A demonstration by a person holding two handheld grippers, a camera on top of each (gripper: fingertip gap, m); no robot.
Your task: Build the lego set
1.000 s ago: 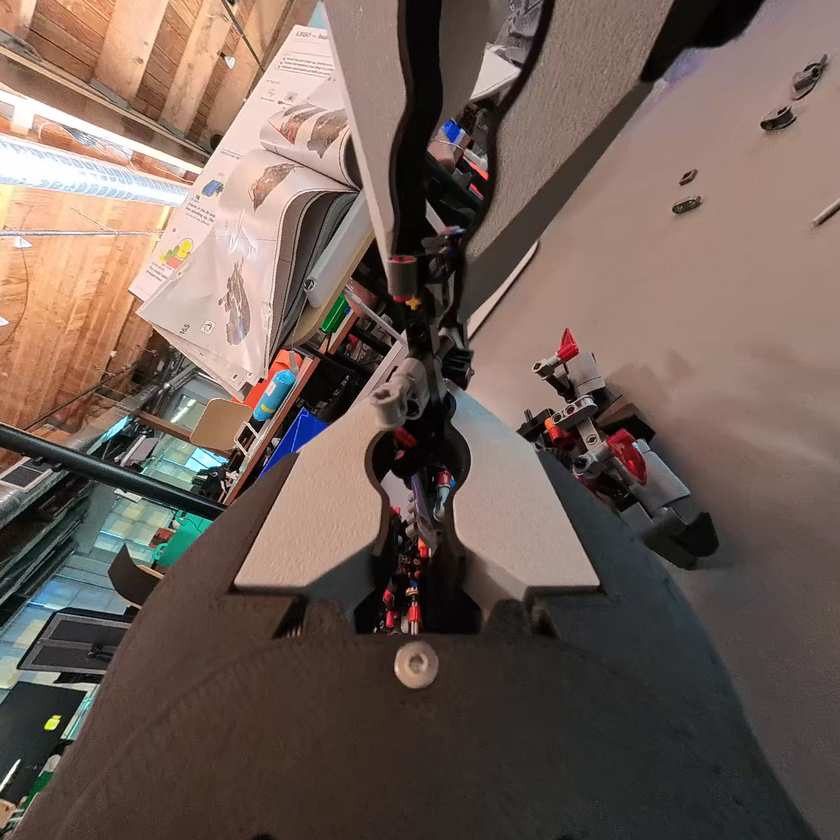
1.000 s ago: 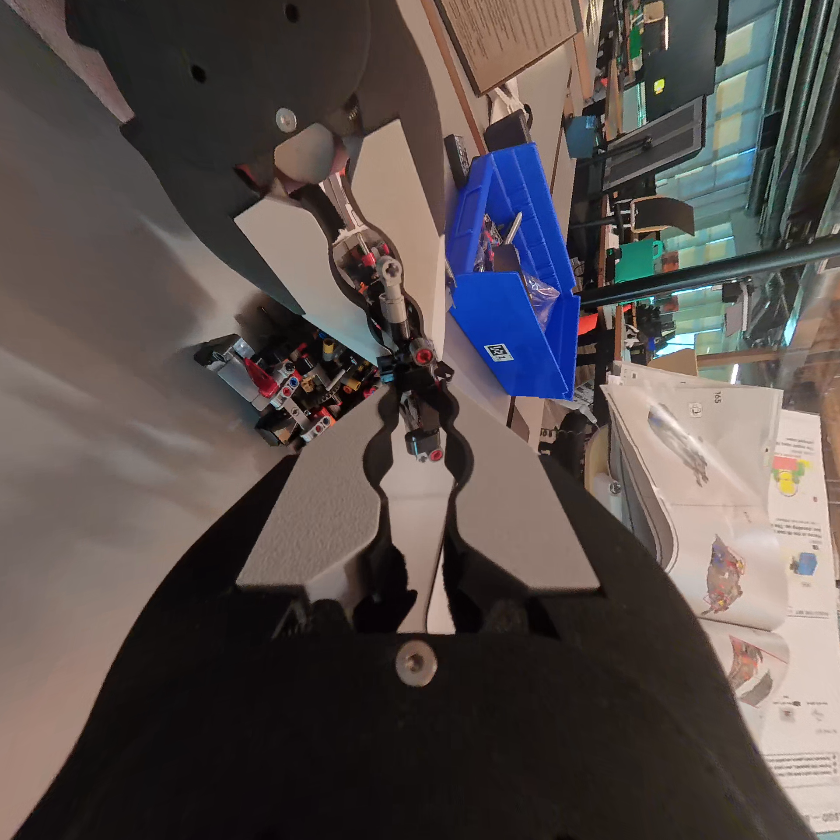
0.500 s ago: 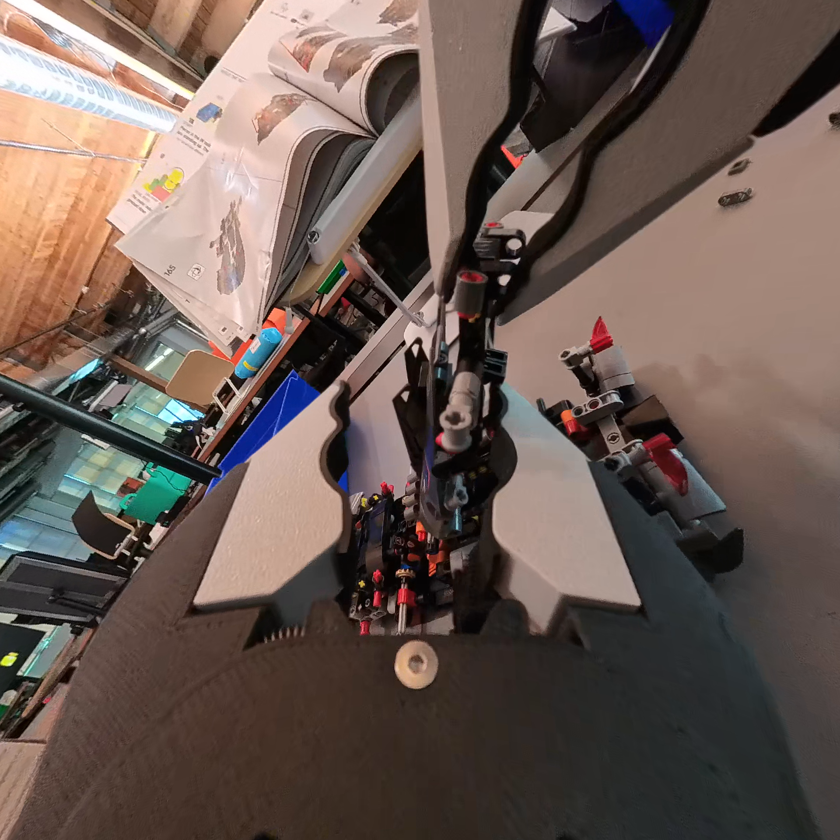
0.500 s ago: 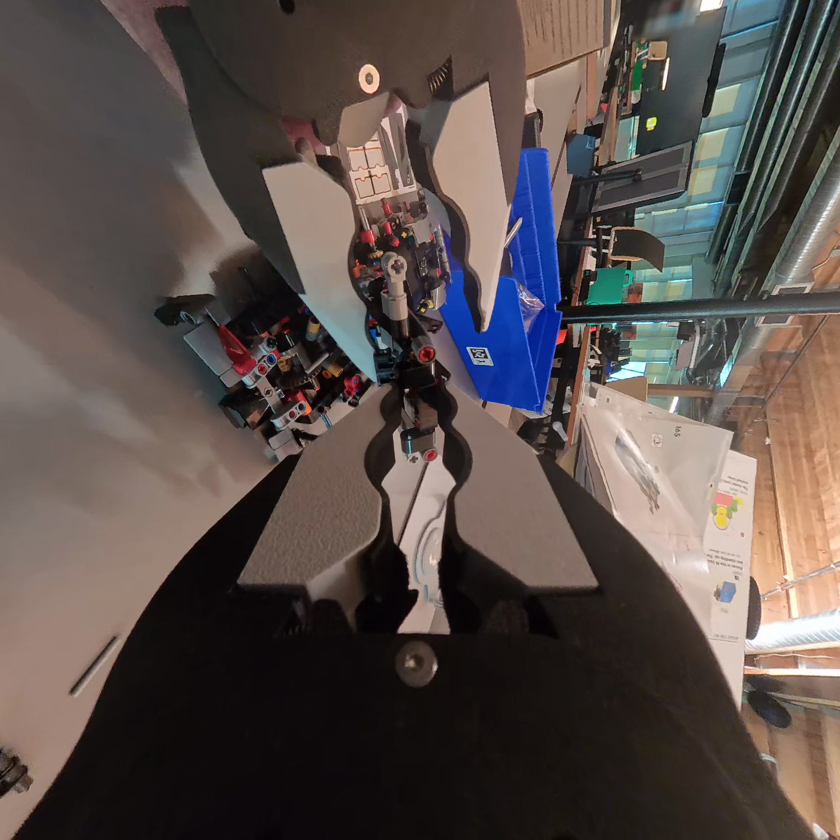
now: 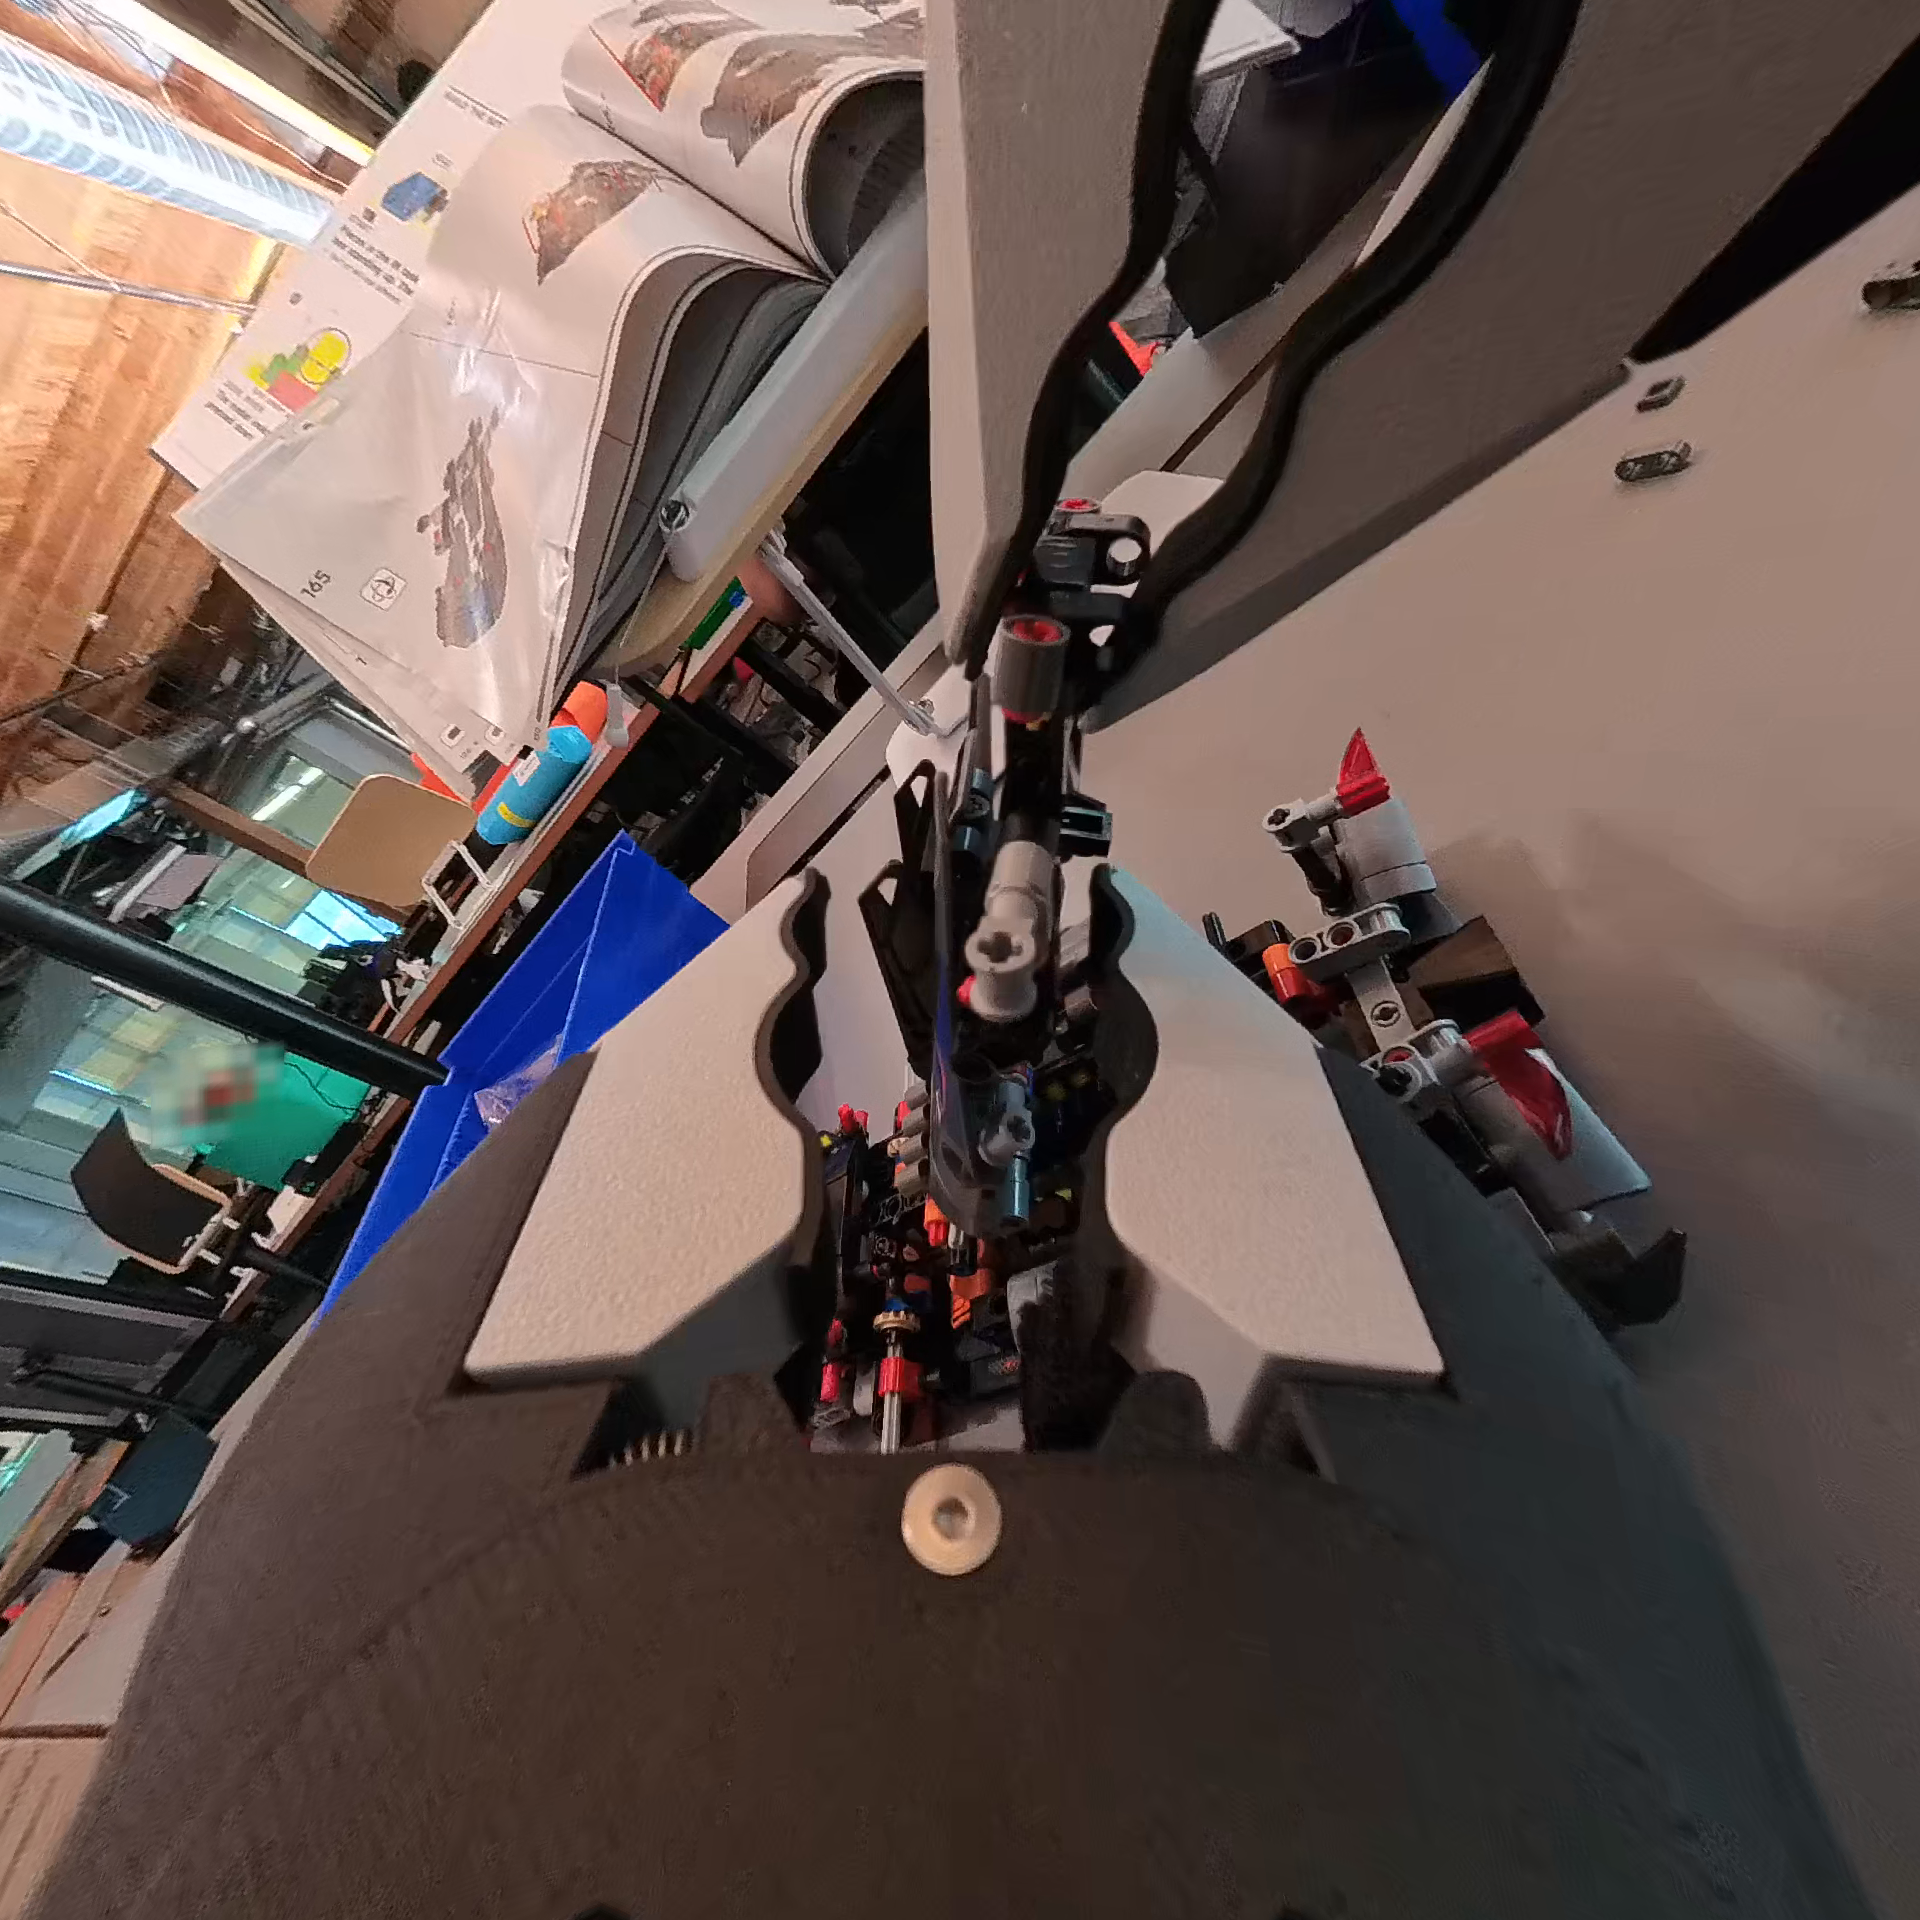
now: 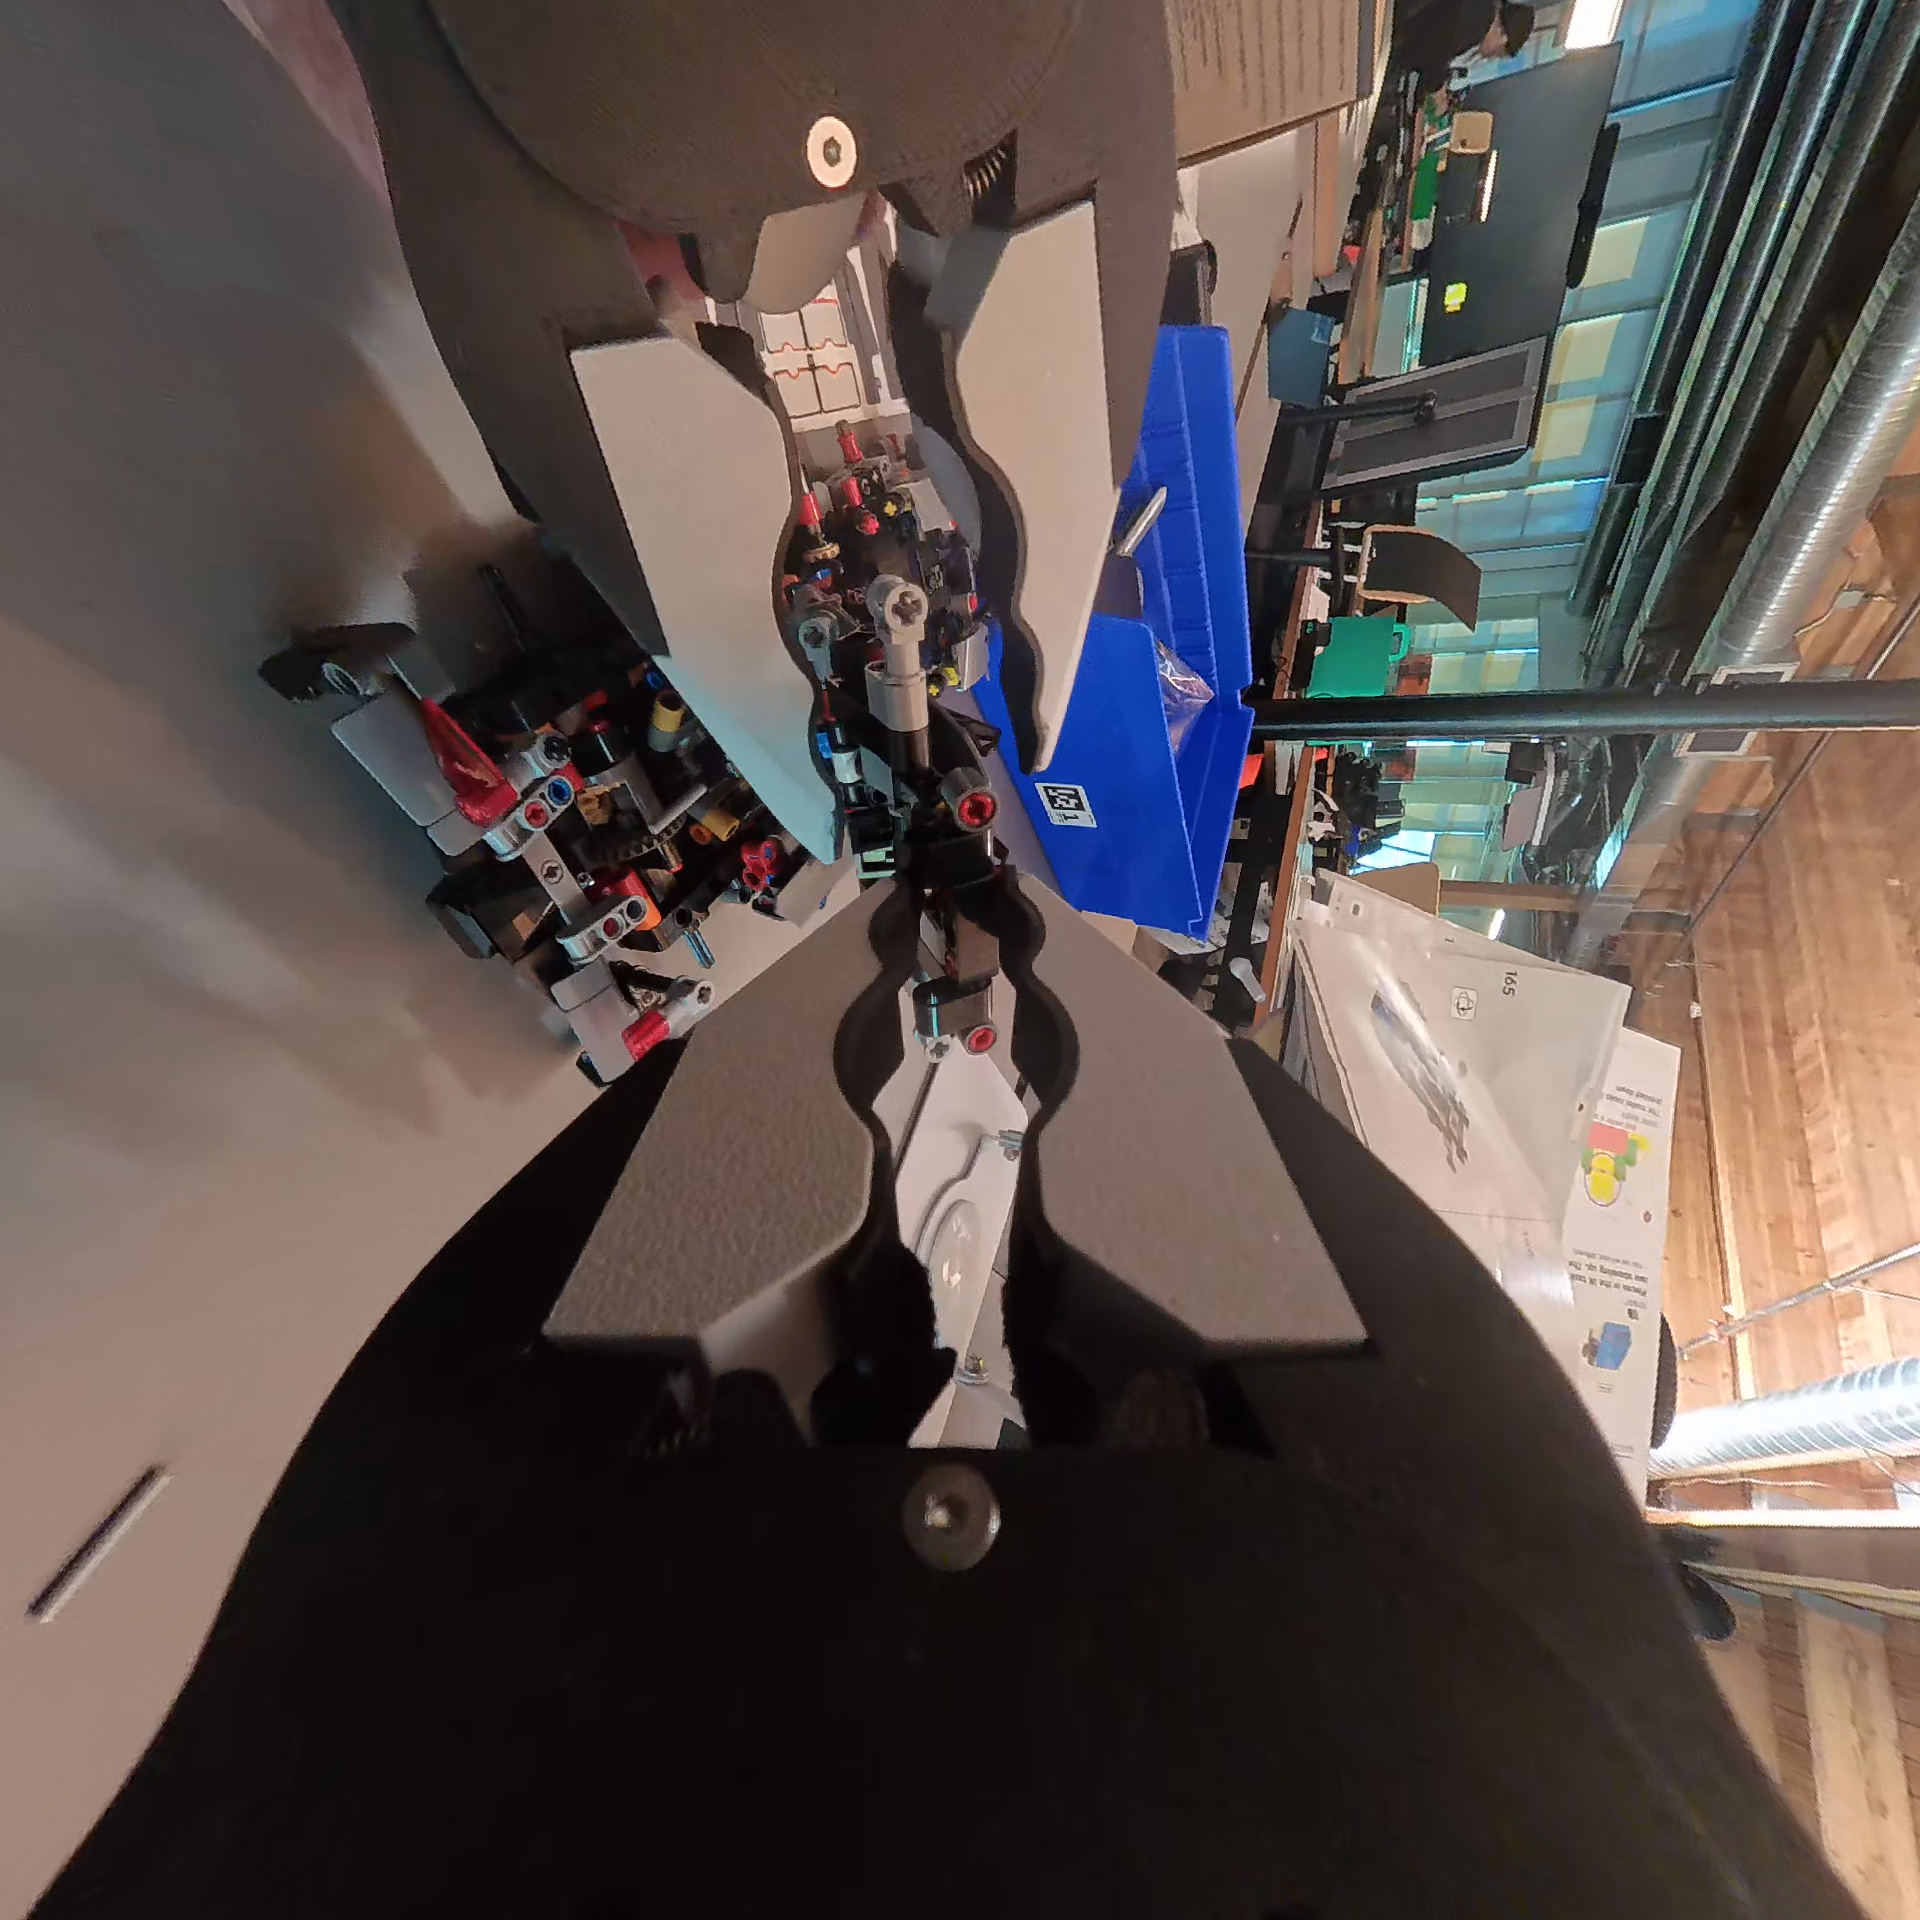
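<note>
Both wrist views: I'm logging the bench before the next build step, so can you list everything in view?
Lego sub-assembly: one, black with grey shock-absorber piston and red pins, held in the air between the two grippers.
Partly built Lego model: one, grey and black with red cone tips, lying on the table.
Table: one, light grey, under the model.
Small loose parts: a few, dark, farther off on the table.
Thin rod: one, dark, alone on the table.
Parts bin: one, blue, behind the grippers.
Instruction booklet: one, white, propped open on a stand.
Left gripper: one, grey fingers, open around the sub-assembly's piston end.
Right gripper: one, grey fingers, shut on the sub-assembly's black end.
</note>
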